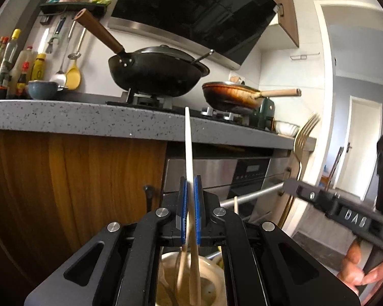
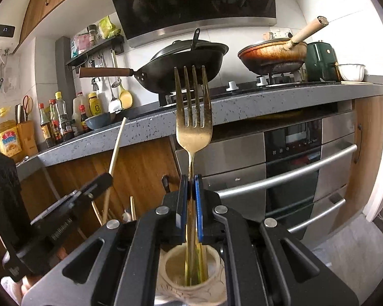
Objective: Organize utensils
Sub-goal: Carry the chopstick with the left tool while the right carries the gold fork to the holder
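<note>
Your right gripper (image 2: 191, 186) has the gold fork (image 2: 193, 117) pinched by its slim neck, blue pads squeezed tight on it, tines straight up against the dark wok (image 2: 181, 68) behind. The fork's handle runs down between the fingers into the pale ceramic holder (image 2: 191, 270) right below the tool. In your left view that same fork (image 1: 303, 137) stands tall at the right, with the right gripper (image 1: 291, 186) reaching in level from that side and your right hand (image 1: 365, 267) wrapped low on its grip, fingers curled under.

Over on the left gripper (image 1: 190, 191), the tongs are clamped on a white flat utensil (image 1: 189, 148), blade edge-on and upright, tip rising past the front edge of the speckled countertop (image 1: 76, 119). Its wooden handle drops into a cream-coloured cup (image 1: 212, 280) under the tool, beside another wooden stick. From the right view, the left gripper (image 2: 99, 181) comes in low from the left, angled upward, a thin pale stick (image 2: 116, 148) running up from its jaws.

Both tools point forward at the stove front, held roughly level. Beyond them: the oven (image 2: 293, 153) under the counter, the browned pan (image 2: 273, 56) on the right-hand burner, sauce bottles (image 2: 56, 119) at the counter's left end.
</note>
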`<state>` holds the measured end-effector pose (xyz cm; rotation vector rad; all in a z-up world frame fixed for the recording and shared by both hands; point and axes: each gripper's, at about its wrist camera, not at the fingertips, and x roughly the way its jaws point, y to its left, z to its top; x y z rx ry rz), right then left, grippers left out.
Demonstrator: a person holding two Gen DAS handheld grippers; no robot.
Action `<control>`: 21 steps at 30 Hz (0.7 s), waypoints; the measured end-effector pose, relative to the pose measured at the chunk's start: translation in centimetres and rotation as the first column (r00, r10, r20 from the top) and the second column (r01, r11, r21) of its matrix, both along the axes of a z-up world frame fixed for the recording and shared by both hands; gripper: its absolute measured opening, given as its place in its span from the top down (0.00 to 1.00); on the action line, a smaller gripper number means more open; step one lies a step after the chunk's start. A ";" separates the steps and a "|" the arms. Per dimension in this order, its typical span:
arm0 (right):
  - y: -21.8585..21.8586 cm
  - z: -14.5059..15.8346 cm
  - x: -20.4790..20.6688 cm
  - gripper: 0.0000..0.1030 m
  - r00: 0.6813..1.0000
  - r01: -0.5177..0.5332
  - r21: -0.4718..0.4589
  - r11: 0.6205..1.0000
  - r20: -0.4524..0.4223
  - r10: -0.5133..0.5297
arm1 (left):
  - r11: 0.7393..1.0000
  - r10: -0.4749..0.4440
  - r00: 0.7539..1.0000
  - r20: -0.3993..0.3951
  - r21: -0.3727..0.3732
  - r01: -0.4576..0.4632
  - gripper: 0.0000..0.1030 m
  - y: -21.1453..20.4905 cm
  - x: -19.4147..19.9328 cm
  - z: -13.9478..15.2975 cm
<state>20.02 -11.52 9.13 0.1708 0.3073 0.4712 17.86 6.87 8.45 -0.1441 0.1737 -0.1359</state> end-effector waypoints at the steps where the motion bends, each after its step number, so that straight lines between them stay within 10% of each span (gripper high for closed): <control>1: 0.1 0.0 0.1 0.95 1.000 0.004 -0.003 1.000 0.004 -0.004 | 1.000 0.000 1.000 0.002 0.008 0.000 0.95 -0.1 0.0 -0.3; 12: 1.4 -4.4 1.6 0.95 0.996 -0.031 -0.099 0.995 -0.087 0.022 | 0.996 0.001 1.000 0.000 0.085 -0.001 0.95 -0.9 -0.8 -3.2; 21: 1.1 -7.3 1.5 0.94 0.986 -0.055 -0.126 0.991 -0.162 0.034 | 0.993 -0.047 0.987 -0.153 0.099 0.063 0.95 -0.4 -1.6 -5.1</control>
